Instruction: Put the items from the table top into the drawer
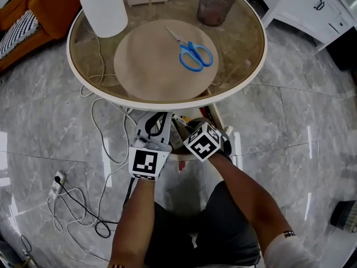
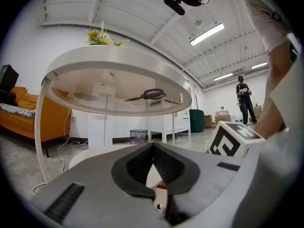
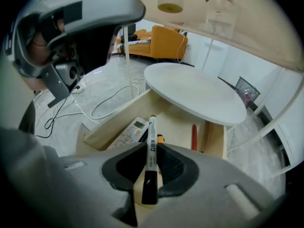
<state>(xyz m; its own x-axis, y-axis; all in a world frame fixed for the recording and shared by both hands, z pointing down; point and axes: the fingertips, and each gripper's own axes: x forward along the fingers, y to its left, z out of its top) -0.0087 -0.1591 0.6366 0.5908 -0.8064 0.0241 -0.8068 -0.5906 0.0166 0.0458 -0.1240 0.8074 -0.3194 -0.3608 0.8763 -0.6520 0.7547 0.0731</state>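
Observation:
Blue-handled scissors (image 1: 192,53) lie on a round tan mat on the glass table (image 1: 167,102); the left gripper view shows the scissors (image 2: 149,95) from below through the glass. Under the table an open wooden drawer (image 3: 114,120) holds a white remote (image 3: 129,132) and a red pen (image 3: 194,137). My right gripper (image 3: 152,146) points steeply down over the drawer, shut on a black marker (image 3: 151,151) that sticks out past the jaws. My left gripper (image 2: 153,146) is held level beside the drawer, its pads meeting at the tips with nothing between them. From the head camera both grippers (image 1: 162,114) (image 1: 196,128) sit below the table's front rim.
A white lamp base (image 1: 103,7) and a wire basket (image 1: 215,5) stand on the far side of the table. Cables and a power strip (image 1: 57,182) lie on the marble floor at left. An orange sofa (image 1: 33,10) is far left, a white cabinet (image 1: 312,7) far right. A round lower shelf (image 3: 194,91) overhangs the drawer.

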